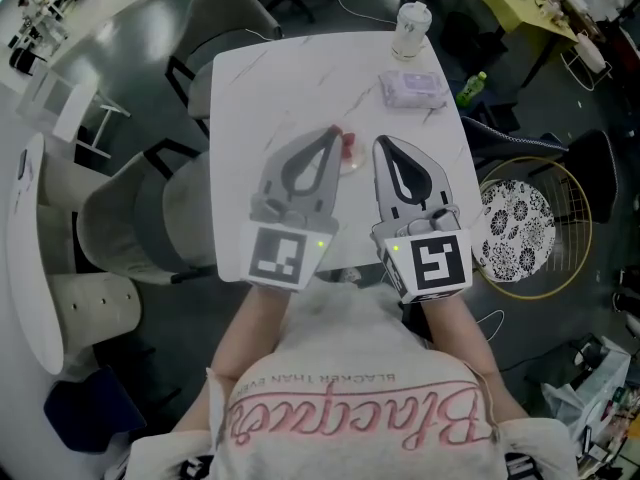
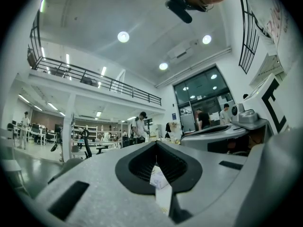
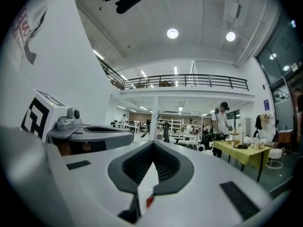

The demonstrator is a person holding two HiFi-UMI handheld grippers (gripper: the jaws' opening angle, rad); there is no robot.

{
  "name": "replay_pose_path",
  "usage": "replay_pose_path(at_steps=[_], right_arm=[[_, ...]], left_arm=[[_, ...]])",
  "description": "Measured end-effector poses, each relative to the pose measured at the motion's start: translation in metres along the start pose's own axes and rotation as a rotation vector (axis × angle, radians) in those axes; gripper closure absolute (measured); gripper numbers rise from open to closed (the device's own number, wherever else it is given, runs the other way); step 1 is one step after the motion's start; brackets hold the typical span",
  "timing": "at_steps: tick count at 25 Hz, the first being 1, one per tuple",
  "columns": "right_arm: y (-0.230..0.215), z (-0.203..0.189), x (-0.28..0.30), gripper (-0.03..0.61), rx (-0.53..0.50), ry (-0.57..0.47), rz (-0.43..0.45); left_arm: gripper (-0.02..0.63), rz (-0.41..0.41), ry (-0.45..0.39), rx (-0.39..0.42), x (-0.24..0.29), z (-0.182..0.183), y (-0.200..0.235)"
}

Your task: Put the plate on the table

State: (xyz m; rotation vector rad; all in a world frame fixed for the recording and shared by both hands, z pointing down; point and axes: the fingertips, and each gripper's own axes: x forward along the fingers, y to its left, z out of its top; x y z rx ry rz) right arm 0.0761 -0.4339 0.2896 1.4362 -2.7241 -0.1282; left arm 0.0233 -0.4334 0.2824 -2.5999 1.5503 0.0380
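Observation:
In the head view a small pale plate with something red on it lies on the white marble table, between the two gripper tips. A black-and-white patterned plate rests in a wire basket on the floor to the right. My left gripper and right gripper hover side by side over the table's near half, both shut on nothing. In the left gripper view the jaws of my left gripper meet at the tip. The right gripper looks the same in its own view, with a red speck showing through the gap.
At the table's far end stand a clear capped bottle and a tissue pack. A green bottle sits just beyond the right edge. Grey chairs crowd the left side. A yellow table is at the back right.

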Motion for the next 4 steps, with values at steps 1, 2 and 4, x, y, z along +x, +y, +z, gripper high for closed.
replay_pose_path(at_steps=[1, 2, 4], right_arm=[[0.0008, 0.0002, 0.0002, 0.575, -0.001, 0.000, 0.000], [0.0018, 0.0004, 0.0006, 0.576, -0.003, 0.001, 0.000], [0.0039, 0.0008, 0.0015, 0.576, -0.009, 0.002, 0.003]], left_arm=[[0.611, -0.002, -0.001, 0.000, -0.0006, 0.0002, 0.0005], [0.611, -0.003, -0.001, -0.001, -0.0013, 0.0004, 0.0011], [0.611, -0.004, -0.001, -0.004, -0.0024, 0.0007, 0.0026]])
